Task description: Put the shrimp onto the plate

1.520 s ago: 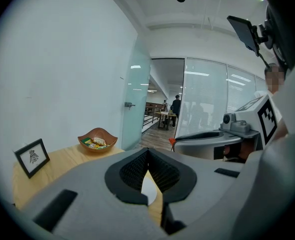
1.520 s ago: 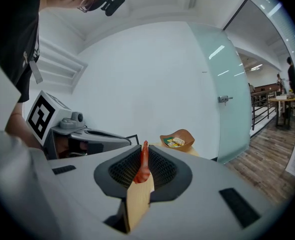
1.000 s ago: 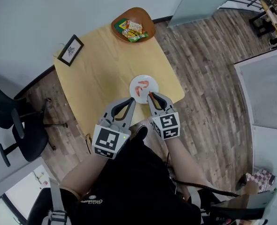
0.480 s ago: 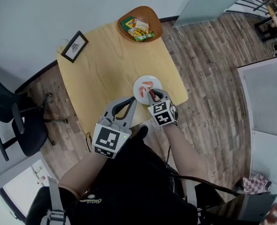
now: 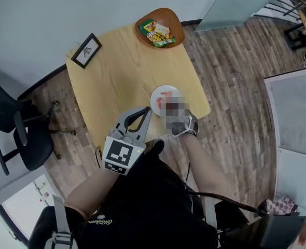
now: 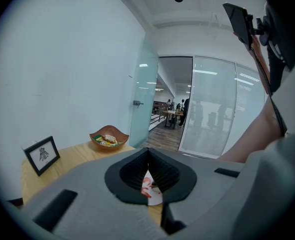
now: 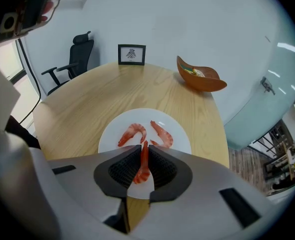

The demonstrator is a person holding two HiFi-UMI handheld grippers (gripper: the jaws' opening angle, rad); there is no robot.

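In the right gripper view, my right gripper (image 7: 144, 150) is shut on an orange shrimp (image 7: 143, 165) held lengthwise between its jaws, just above the near rim of the white plate (image 7: 112, 134). Two more shrimp lie on the plate, one on the left (image 7: 132, 133) and one on the right (image 7: 162, 133). From the head view the plate (image 5: 161, 93) sits near the table's front right corner, and a blurred patch hides my right gripper's tips. My left gripper (image 5: 146, 110) is shut and empty, hovering at the table's front edge left of the plate.
The round-cornered wooden table (image 5: 122, 71) carries a brown bowl of wrapped snacks (image 5: 161, 31) at its far right corner and a small framed picture (image 5: 86, 51) at the far left. A black office chair (image 5: 18, 134) stands on the floor to the left.
My right gripper has moved forward with the shrimp, from the table's front edge to over the plate's near rim. The left gripper has stayed put.
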